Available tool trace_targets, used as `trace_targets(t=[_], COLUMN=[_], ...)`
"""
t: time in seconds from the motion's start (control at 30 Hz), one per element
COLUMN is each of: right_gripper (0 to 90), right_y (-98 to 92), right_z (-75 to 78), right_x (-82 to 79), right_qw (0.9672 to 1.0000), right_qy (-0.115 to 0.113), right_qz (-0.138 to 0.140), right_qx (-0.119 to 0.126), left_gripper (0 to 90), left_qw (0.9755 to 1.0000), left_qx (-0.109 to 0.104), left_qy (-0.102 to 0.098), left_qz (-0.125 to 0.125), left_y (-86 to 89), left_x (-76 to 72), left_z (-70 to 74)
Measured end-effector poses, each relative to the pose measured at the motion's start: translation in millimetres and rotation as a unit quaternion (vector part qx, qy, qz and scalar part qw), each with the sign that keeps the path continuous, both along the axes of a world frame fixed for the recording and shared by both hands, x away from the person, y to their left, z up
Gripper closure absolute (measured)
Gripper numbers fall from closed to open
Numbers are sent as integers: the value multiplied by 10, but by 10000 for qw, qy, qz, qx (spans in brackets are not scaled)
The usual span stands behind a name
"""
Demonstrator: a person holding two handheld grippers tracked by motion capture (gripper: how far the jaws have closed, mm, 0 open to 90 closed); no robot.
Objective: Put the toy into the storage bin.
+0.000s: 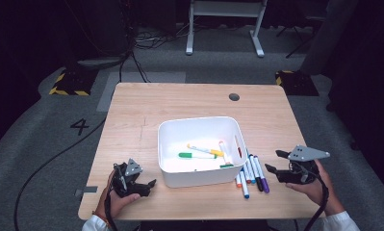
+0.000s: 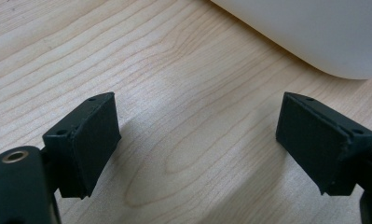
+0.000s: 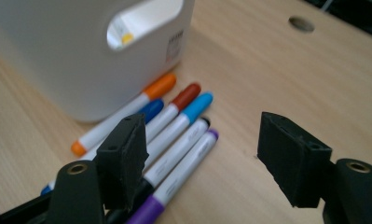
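Now I have my right gripper (image 1: 275, 161) wide open, holding nothing, just right of the markers (image 1: 253, 174) beside the white bin (image 1: 199, 126) — left gripper (image 1: 151, 185) open too, left of it.

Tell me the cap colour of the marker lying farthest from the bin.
Purple; the purple marker shows best in the right gripper view, outermost in the row beside the white bin.

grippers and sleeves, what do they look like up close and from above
Both are black handheld units. The left gripper and right gripper each carry a grey three-cornered plate on top and trail a black cable. Their jaws end in blocky black pads with small screw holes. The person's cuffs are white.
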State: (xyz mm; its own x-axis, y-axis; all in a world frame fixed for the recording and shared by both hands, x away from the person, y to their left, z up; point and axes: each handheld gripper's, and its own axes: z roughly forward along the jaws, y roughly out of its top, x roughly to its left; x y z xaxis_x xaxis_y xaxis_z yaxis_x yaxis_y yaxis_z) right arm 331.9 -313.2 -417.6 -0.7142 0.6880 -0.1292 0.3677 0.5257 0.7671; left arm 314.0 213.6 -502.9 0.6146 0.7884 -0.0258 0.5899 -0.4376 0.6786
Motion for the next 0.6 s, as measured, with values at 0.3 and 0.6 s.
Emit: trace_targets(t=[0.3,0.6], right_gripper=[339,344], right_y=[-34,-41], right_z=[-388,-566], right_x=[-124,-128], right_qw=[9993,9982], right_qy=[347,540], right_qz=[-87,-240], right_qx=[98,119], left_gripper=[135,135], left_qw=[10000,10000], left_qx=[0,-3], left_qy=[-1,1], left_qz=[-1,13], left_y=[0,-1], left_x=[0,-2], left_z=[0,0])
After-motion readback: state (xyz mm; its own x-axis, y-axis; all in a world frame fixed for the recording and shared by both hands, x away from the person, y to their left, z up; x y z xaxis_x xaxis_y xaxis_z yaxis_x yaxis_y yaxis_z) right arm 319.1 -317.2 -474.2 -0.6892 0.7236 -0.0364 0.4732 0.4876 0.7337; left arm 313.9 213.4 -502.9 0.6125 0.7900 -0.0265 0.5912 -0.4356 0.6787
